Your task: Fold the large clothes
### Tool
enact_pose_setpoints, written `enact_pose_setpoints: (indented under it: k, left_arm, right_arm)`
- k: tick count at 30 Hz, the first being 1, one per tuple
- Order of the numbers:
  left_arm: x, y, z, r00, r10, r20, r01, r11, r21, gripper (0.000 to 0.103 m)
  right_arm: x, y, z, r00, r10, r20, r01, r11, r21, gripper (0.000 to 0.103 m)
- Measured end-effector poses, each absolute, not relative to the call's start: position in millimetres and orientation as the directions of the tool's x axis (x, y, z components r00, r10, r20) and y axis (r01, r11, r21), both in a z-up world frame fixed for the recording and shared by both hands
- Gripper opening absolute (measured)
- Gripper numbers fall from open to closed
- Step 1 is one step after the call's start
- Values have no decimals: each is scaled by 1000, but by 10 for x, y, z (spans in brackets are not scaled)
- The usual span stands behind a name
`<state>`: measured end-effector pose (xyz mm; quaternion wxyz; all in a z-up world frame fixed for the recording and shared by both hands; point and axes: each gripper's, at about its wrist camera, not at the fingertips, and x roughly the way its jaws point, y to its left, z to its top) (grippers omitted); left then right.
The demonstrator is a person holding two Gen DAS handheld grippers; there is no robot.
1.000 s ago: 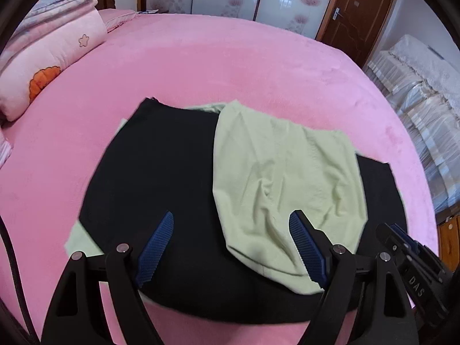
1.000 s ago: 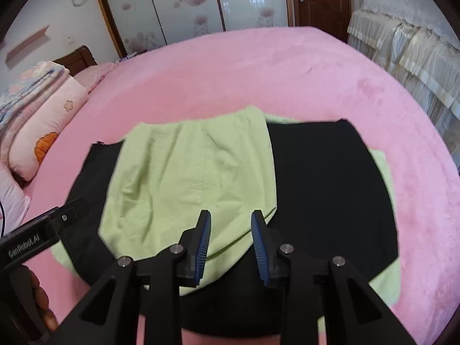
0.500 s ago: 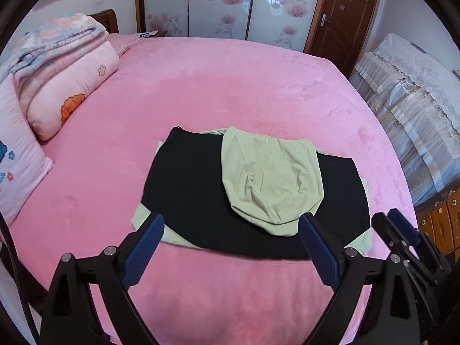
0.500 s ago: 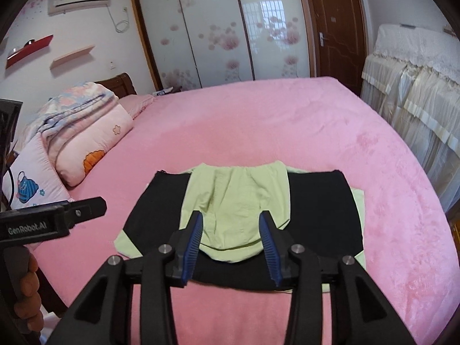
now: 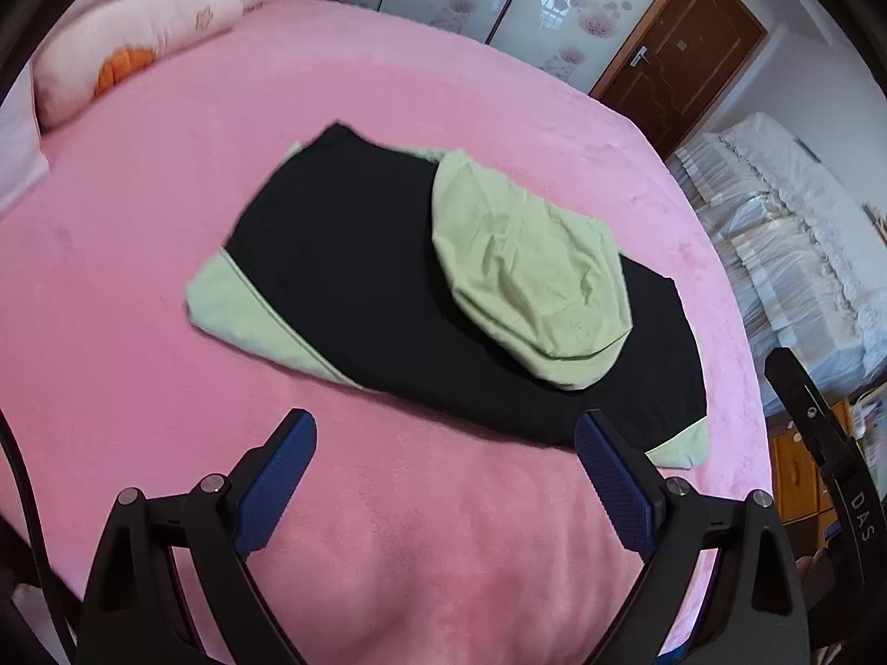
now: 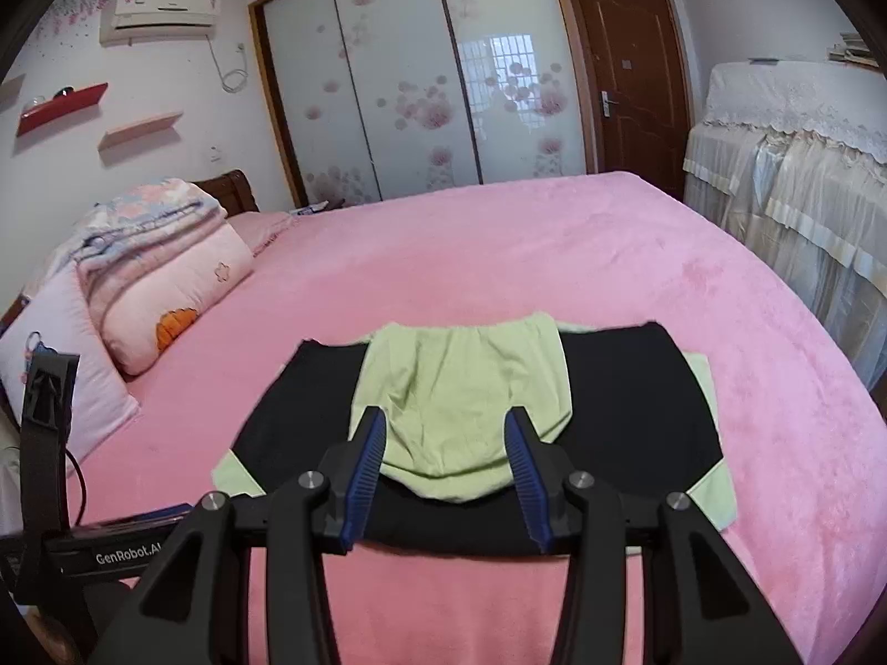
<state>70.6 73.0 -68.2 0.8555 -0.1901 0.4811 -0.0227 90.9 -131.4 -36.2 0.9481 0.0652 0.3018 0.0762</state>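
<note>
A black-and-green garment (image 6: 477,415) lies folded flat near the front edge of a pink bed (image 6: 554,233), its pale green hood (image 5: 526,271) laid over the black back. The left gripper (image 5: 443,476) hangs with jaws spread wide and empty; the right gripper (image 6: 443,443) hangs part open, holding nothing. The cloth looks light, soft and limp, best pinched at a corner or hem, such as the near green corners. The plush cover may drag on it. Pillows (image 6: 166,288) sit far left, a wardrobe (image 6: 421,83) and a door (image 6: 626,72) beyond.
</note>
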Motion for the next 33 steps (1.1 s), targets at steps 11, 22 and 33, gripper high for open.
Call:
enact_pose_setpoints:
  k: [11,22,33]
  left_arm:
    - [1041,1357,-1966,530,-372,-762,-314,748,-584,94]
    - [1636,1444,-2036,661,-339,-669,-246,745,-621,94]
    - [1776,1497,-1723,730,-239,-640,-246,782,-573,31]
  right_arm:
    - [1296,-1049,-1184,702,204,-682,-122,978,168,45]
    - [1682,-901,-1399,702,165,-692,-130,986,104,45]
    - [2200,-794,-1428,735,80,-674,-109,994,-1,42]
